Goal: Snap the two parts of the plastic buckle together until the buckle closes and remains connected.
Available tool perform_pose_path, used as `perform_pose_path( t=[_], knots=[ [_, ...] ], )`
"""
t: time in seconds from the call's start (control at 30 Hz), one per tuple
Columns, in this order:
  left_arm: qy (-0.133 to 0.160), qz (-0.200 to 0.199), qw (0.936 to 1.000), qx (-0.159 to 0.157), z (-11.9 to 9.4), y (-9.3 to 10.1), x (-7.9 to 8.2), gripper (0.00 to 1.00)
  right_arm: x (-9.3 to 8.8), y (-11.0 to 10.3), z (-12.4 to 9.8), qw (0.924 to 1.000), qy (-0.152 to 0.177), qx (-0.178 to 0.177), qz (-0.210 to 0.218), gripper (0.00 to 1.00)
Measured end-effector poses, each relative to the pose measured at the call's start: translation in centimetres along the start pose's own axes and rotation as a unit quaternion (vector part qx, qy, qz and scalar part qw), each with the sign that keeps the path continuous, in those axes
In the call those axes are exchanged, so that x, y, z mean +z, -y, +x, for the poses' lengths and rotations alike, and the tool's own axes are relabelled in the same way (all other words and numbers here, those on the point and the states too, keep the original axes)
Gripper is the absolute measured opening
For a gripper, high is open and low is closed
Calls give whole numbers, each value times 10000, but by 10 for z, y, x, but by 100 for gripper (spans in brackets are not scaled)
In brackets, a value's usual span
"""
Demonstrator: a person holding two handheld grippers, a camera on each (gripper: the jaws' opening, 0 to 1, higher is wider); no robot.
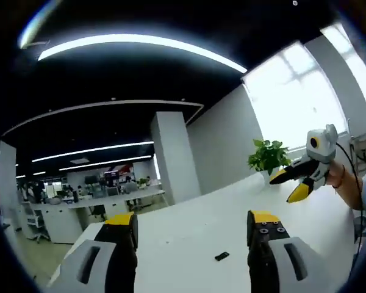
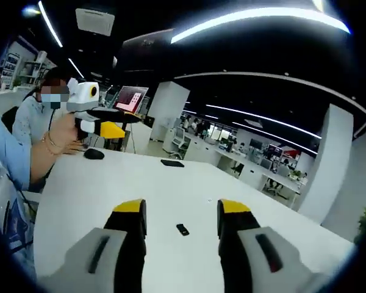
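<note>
A small black buckle piece (image 1: 221, 256) lies on the white table (image 1: 195, 213), just ahead of my left gripper (image 1: 192, 229) and nearer its right jaw. This gripper is open and holds nothing. In the right gripper view, a small black buckle piece (image 2: 182, 229) lies on the table (image 2: 171, 189) between the open jaws of my right gripper (image 2: 182, 215), slightly beyond them. The right gripper (image 1: 291, 185) also hangs open above the table's far right, held by a hand. The left gripper (image 2: 107, 127) floats at the upper left, its jaws seen side-on.
A potted plant (image 1: 268, 155) stands at the table's far edge by the window. A black mouse (image 2: 94, 154) and a flat black object (image 2: 172, 163) lie farther back on the table. A seated person (image 2: 39, 116) is at its left side. Office desks stretch beyond.
</note>
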State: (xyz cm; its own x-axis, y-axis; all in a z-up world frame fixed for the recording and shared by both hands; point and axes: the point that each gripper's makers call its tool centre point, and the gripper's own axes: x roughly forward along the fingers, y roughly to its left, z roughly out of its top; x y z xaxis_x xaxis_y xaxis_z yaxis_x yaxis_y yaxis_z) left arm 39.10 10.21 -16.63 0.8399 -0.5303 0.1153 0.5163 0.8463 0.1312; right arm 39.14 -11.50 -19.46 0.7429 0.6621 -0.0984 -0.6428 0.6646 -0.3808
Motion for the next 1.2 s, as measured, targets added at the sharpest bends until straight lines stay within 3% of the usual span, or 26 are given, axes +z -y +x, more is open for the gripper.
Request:
perform_pose_path(
  t=[0.2,0.4,0.47,0.57,0.83,0.9,1.0,1.2],
  knots=[
    [208,45,9989,413,-23,-8,-2,79,-4,-1,-30,9996,142,-221,116,46],
    [249,-70,9967,768,-47,-19,-14,84,-8,1,-58,9974,363,-588,213,47],
    [241,-143,9965,790,-53,-18,-20,85,-9,1,-65,9963,435,-697,252,48],
    [335,-586,9962,544,-60,-7,-26,85,-11,5,-76,9942,485,-921,261,50],
    [253,-397,9945,941,-75,-13,-47,83,-18,8,-98,9867,826,-1271,587,55],
    [403,-590,9929,947,-78,-16,-48,81,-22,15,-107,9824,909,-1569,453,50],
    [499,-574,9913,1072,-80,-20,-49,81,-30,19,-115,9793,869,-1767,471,51],
    [123,-124,9917,1270,-79,-22,-65,81,-47,23,-129,9761,779,-1928,638,51]
  ],
)
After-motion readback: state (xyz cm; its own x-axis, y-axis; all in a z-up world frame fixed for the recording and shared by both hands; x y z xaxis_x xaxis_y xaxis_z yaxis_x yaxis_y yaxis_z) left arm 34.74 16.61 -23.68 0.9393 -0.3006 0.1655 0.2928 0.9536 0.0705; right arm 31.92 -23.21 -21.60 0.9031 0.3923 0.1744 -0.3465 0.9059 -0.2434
